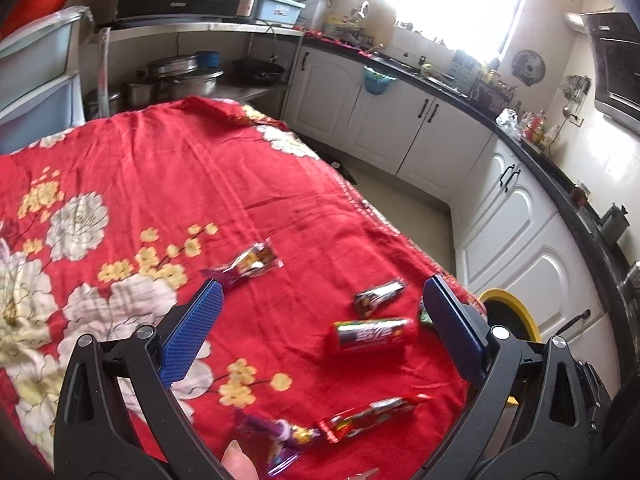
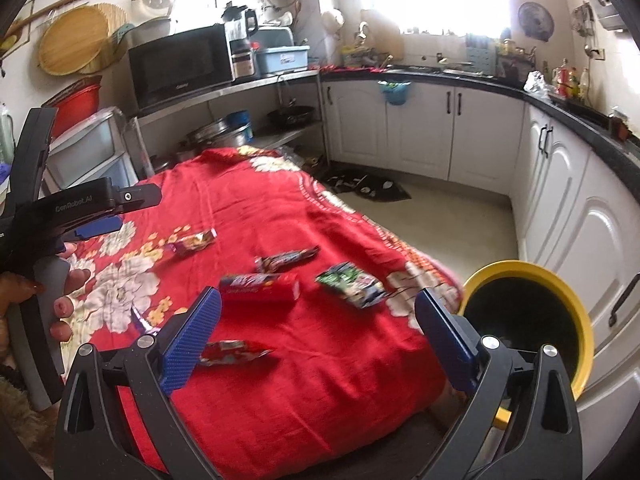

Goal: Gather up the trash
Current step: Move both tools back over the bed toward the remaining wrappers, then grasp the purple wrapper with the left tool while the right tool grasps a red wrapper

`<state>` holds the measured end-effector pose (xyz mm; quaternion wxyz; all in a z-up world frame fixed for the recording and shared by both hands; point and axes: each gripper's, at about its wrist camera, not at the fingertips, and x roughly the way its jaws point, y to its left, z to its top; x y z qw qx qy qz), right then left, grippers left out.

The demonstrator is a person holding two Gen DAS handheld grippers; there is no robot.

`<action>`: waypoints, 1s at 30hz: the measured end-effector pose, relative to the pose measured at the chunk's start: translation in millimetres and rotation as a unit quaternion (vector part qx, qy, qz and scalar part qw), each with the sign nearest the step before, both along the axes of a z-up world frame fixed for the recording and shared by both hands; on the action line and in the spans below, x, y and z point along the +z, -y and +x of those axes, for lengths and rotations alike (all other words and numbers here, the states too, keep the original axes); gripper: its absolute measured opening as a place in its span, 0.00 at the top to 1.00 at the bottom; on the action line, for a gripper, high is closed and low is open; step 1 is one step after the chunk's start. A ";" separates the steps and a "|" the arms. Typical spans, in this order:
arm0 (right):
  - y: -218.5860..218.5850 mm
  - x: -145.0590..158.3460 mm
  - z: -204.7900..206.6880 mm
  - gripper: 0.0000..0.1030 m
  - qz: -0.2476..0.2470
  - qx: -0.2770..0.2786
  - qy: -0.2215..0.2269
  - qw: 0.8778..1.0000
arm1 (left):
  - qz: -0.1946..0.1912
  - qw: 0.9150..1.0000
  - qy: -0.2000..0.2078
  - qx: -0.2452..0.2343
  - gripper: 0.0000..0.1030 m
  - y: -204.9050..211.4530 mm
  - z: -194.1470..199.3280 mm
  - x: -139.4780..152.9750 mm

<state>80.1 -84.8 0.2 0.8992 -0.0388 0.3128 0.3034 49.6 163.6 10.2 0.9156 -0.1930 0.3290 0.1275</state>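
Note:
Several snack wrappers lie on a table under a red floral cloth (image 1: 168, 168) (image 2: 320, 380). A red tube pack (image 1: 374, 334) (image 2: 260, 286) lies on its side between the open fingers of my left gripper (image 1: 324, 284), below them. Beyond it is a silver-dark wrapper (image 1: 380, 296) (image 2: 286, 260), and a green wrapper (image 2: 352, 282) lies to its right. A red wrapper (image 1: 372, 416) (image 2: 232, 352) and a purple one (image 1: 276, 436) lie near the front edge. My right gripper (image 2: 318, 294) hovers open and empty over the cloth. A yellow-rimmed bin (image 2: 516, 266) (image 1: 500, 293) stands past the table's right edge.
Another wrapper (image 1: 252, 262) (image 2: 192, 242) lies farther left on the cloth. A hand (image 2: 64, 304) holds the left gripper at the left. White cabinets (image 2: 452, 128) under a black counter line the back and right. Pots and a microwave (image 2: 180, 64) stand behind the table.

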 end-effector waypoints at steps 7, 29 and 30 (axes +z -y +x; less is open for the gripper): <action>-21.0 -19.0 -3.7 0.08 -0.013 0.022 -0.027 0.999 | -0.008 1.000 -0.023 0.007 0.10 -8.6 -13.6 -19.2; -47.2 -78.3 26.8 0.49 0.028 0.054 -0.195 0.979 | -0.195 0.976 -0.093 0.014 0.32 -24.2 -49.5 -105.5; -49.4 -80.0 28.1 0.56 0.030 0.056 -0.201 0.978 | -0.192 0.977 -0.092 0.014 0.36 -22.7 -48.6 -105.3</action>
